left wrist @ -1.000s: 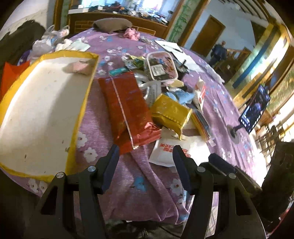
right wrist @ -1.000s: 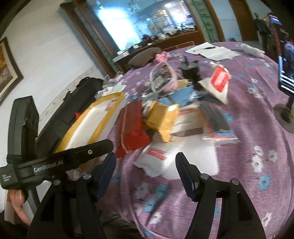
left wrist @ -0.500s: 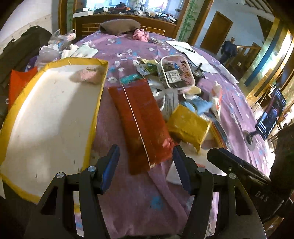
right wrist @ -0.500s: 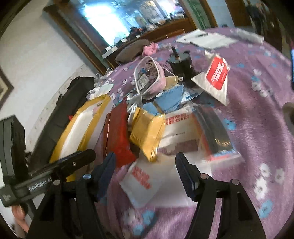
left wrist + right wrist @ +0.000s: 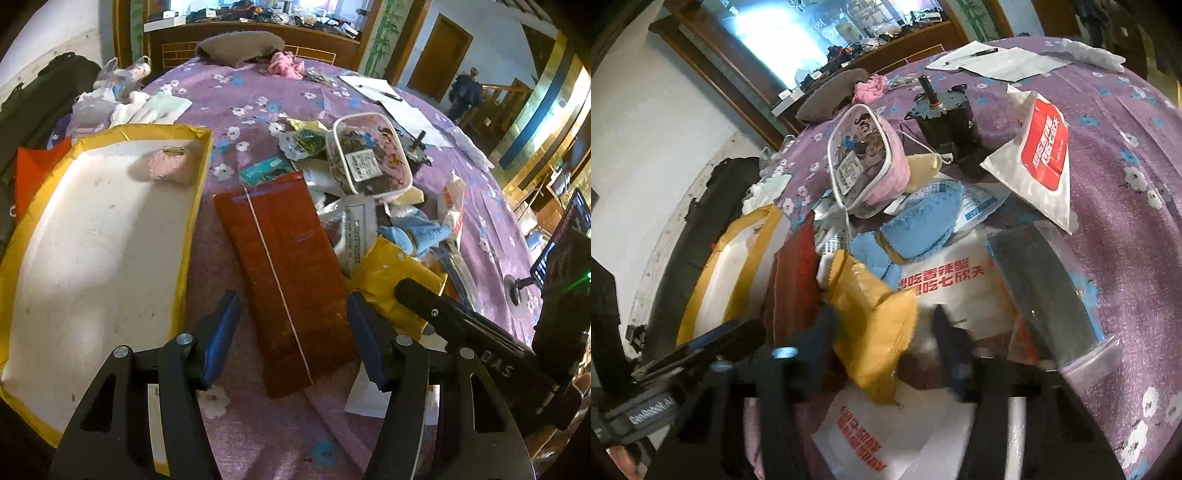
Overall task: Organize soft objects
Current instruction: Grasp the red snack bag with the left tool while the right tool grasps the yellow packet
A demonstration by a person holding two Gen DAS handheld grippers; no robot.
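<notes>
Covering the round table [image 5: 258,92], a purple flowered cloth is strewn with packets; the long red packet [image 5: 284,269] is straddled by the spread left gripper [image 5: 291,332], while the crinkled yellow pouch [image 5: 871,317] is flanked by the right gripper [image 5: 882,332], just closing, contact unclear.

"DAS" marks the right tool's body [image 5: 496,363]; "GenRobot.AI" the left tool's [image 5: 652,410]; "想吃香辣蟹 想吃七欣天" a white bag [image 5: 945,273].
</notes>
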